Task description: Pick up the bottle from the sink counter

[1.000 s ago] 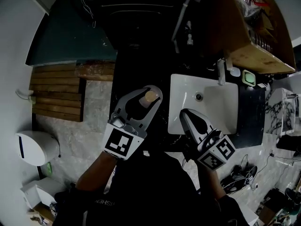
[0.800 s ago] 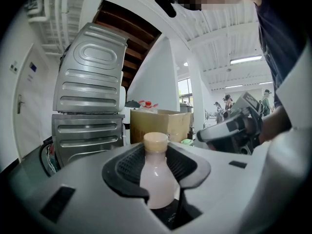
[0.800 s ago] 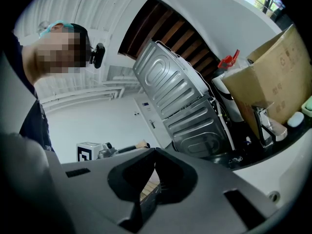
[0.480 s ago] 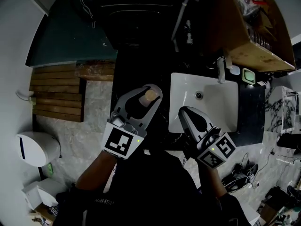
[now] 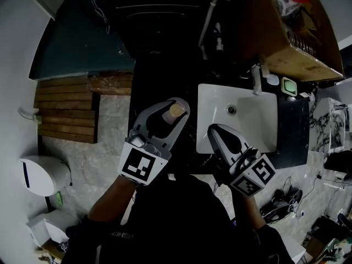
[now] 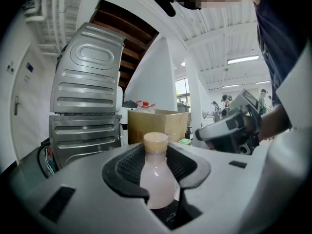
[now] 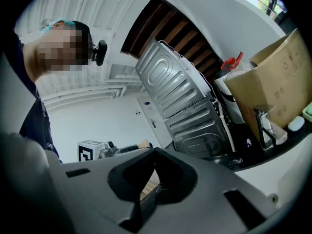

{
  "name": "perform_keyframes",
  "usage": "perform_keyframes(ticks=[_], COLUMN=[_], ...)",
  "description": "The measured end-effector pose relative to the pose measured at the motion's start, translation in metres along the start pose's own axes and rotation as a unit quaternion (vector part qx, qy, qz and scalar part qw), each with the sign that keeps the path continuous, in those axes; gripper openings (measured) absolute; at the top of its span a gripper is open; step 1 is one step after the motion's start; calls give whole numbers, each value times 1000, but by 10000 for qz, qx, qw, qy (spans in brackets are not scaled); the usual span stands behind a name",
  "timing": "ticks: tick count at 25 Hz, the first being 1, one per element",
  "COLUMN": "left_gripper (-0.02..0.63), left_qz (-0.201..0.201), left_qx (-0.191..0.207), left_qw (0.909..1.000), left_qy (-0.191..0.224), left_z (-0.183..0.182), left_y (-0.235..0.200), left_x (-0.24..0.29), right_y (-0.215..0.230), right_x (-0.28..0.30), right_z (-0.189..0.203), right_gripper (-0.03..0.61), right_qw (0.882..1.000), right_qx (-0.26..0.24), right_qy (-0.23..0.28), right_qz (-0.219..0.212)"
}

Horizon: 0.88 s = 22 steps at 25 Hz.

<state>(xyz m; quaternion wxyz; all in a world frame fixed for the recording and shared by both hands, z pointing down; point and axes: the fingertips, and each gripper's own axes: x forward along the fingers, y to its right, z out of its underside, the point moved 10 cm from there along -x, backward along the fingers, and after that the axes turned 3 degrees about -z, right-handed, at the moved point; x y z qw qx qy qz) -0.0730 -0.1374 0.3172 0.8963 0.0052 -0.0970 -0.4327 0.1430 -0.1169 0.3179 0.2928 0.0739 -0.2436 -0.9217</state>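
Observation:
A small bottle [image 5: 176, 111] with a beige cap and pale pink contents stands upright between the jaws of my left gripper [image 5: 174, 108], which is shut on its body. In the left gripper view the bottle [image 6: 156, 172] fills the gap between the black pads [image 6: 127, 167], its cap rising above them. It is held over the dark counter just left of the white sink [image 5: 206, 95]. My right gripper [image 5: 212, 130] hovers at the sink's front left corner. Its jaws meet at the tips and hold nothing [image 7: 153, 153].
A faucet [image 5: 256, 80] and a green soap dish [image 5: 290, 87] sit at the sink's far rim, under a cardboard box [image 5: 286, 34]. A dark appliance [image 5: 159, 15] stands beyond the counter. A wooden slatted mat [image 5: 66, 106] and a white bin [image 5: 41, 175] lie on the floor at left.

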Motion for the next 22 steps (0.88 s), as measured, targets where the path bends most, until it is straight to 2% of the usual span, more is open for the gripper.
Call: perform_keyframes(ticks=[7, 14, 22], left_gripper=[141, 141, 141], left_qz=[-14, -51, -85], left_qx=[-12, -73, -143], left_qw=[10000, 10000, 9999], left_qy=[24, 22, 19], left_z=[0, 1, 3], left_y=[2, 3, 4], left_x=[-5, -7, -8], right_y=[-5, -3, -6], right_x=[-1, -7, -3], right_z=[1, 6, 5], right_gripper=[25, 25, 25], right_qw=[10000, 9999, 10000], right_qx=[58, -107, 17], right_qy=[56, -96, 12], right_qz=[1, 38, -39])
